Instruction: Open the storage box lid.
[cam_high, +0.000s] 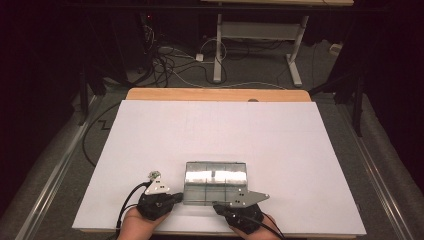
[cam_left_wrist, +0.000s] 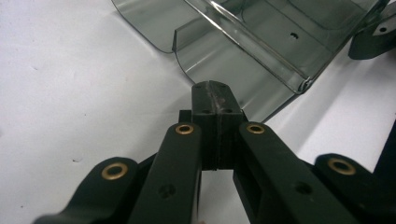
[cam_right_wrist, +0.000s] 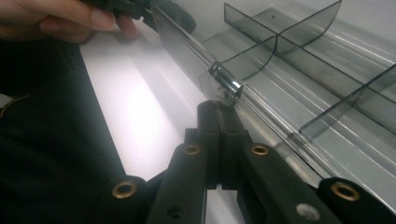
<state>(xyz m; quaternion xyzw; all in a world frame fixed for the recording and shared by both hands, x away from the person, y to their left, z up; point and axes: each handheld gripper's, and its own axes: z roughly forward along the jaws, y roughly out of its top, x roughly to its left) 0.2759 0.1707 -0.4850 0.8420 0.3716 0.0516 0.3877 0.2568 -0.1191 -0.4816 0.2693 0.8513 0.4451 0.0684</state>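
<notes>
White tabletop (cam_high: 220, 130), clear organizer box (cam_high: 216, 182), long axis left-right

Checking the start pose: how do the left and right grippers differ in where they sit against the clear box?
The left gripper sits at the clear divided box's near left corner, pointing right; the right gripper sits at its near right edge, pointing left. In the left gripper view the tips meet a curved compartment wall; in the right gripper view they sit just below a metal hinge. Both have their fingers shut with nothing between them.
</notes>
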